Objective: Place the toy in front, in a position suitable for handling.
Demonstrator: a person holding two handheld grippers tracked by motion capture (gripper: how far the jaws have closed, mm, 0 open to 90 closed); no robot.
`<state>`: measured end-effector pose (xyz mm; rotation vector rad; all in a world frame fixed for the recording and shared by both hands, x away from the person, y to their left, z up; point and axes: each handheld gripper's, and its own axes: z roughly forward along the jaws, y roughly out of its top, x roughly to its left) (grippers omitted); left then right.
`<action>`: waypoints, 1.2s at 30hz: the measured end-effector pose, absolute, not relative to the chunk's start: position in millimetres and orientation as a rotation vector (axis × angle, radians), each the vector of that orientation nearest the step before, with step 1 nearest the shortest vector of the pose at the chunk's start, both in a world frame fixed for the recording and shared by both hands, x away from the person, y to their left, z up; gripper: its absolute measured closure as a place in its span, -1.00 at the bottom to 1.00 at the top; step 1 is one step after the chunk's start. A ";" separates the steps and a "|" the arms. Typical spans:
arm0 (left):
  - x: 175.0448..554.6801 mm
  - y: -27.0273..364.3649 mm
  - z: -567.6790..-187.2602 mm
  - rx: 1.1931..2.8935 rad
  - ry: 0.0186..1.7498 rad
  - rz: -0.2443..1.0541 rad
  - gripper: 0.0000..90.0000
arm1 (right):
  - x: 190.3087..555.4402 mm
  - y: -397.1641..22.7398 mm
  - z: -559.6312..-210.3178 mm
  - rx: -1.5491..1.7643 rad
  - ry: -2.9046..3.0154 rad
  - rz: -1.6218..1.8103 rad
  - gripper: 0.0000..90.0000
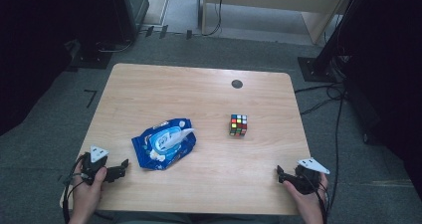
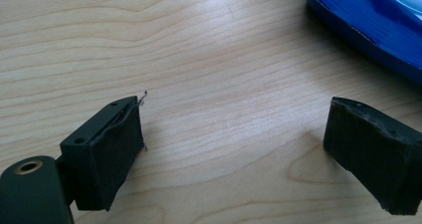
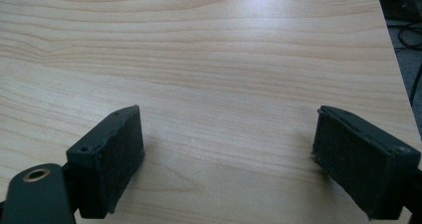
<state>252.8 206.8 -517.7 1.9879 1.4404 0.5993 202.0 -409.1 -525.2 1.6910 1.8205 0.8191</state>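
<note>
**Both grippers parked at the near edge, nothing handled yet**

The work looks to be at its very start. The left gripper (image 1: 121, 166) rests at about 7 o'clock on the table (image 1: 199, 92), its jaws standing wide apart with only bare wood between them. The nearest thing to it is the blue wet-wipes pack (image 1: 164, 143), lying flat just beyond the jaw tips toward 1 o'clock from that gripper; in the left gripper view the pack's blue edge (image 2: 368, 30) sits at the upper right, near but apart from the pads. A white wipe (image 1: 180, 134) pokes out of the pack's opening, so it appears already open.

The right gripper (image 1: 281, 175) lies at about 5 o'clock on the table, jaws likewise spread with nothing in them; its own view shows plain tabletop (image 3: 224, 59) ahead. A Rubik's cube (image 1: 238, 125) stands right of centre, well apart from both grippers and from the pack.

By my reading, no grasp has been made: reaching, closing on the pack or wipe, and any pulling or moving all remain to be done.
</note>
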 end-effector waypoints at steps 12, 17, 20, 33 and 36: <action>254.3 205.3 -517.7 1.993 1.432 0.598 -0.81 | 198.3 -408.1 -524.4 1.674 1.821 0.825 -0.63; 254.3 205.3 -517.7 1.993 1.433 0.599 -0.81 | 196.4 -404.9 -520.5 1.683 1.777 0.847 -0.58; 254.4 205.1 -517.7 1.992 1.434 0.599 -0.81 | 199.7 -388.7 -511.6 1.651 1.768 0.901 -0.51; 254.9 204.5 -517.8 1.991 1.435 0.597 -0.81 | 243.6 -303.3 -496.3 1.491 1.926 0.997 -0.54; 254.9 204.5 -517.8 1.991 1.435 0.598 -0.81 | 255.4 -290.2 -496.3 1.479 1.939 0.993 -0.55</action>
